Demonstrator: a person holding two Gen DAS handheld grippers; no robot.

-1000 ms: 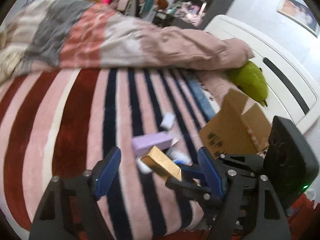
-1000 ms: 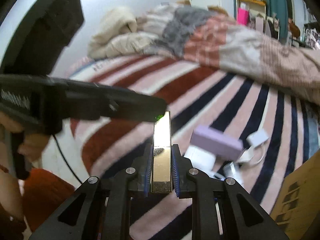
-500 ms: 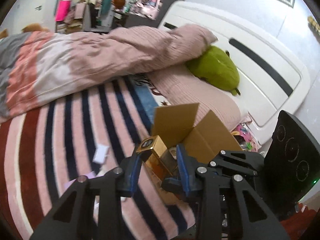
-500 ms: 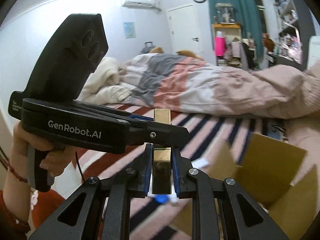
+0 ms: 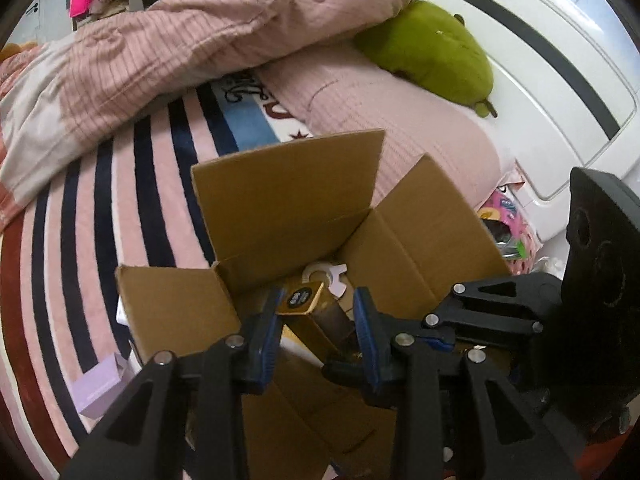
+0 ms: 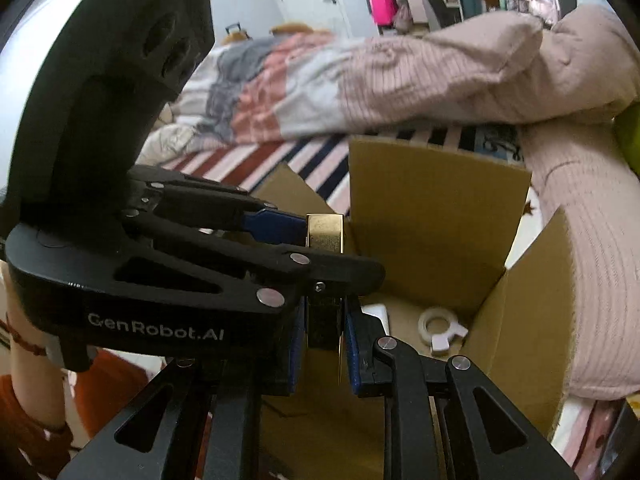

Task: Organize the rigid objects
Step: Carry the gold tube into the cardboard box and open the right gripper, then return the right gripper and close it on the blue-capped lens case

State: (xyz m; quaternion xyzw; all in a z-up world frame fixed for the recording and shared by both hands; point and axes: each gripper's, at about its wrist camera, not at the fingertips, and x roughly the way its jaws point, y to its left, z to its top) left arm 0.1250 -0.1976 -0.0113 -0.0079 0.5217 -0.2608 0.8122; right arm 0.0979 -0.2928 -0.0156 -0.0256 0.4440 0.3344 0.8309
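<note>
A long gold box (image 5: 308,312) hangs over the open cardboard box (image 5: 288,196) on the bed. My right gripper (image 6: 322,344) is shut on the gold box (image 6: 324,236). My left gripper (image 5: 316,320) brackets the gold box's end; its left pad touches it, and a gap shows on the right. The cardboard box (image 6: 436,220) holds a white tape roll (image 6: 440,326), seen also in the left wrist view (image 5: 326,276).
A lilac box (image 5: 100,388) lies on the striped blanket (image 5: 100,208) left of the cardboard box. A pink quilt (image 5: 192,40), a pink pillow (image 5: 400,120) and a green plush (image 5: 436,52) lie behind it. The white headboard (image 5: 560,92) is at right.
Both grippers have carried the gold box from above the striped blanket to over the open cardboard box. The left gripper has narrowed around the gold box's end.
</note>
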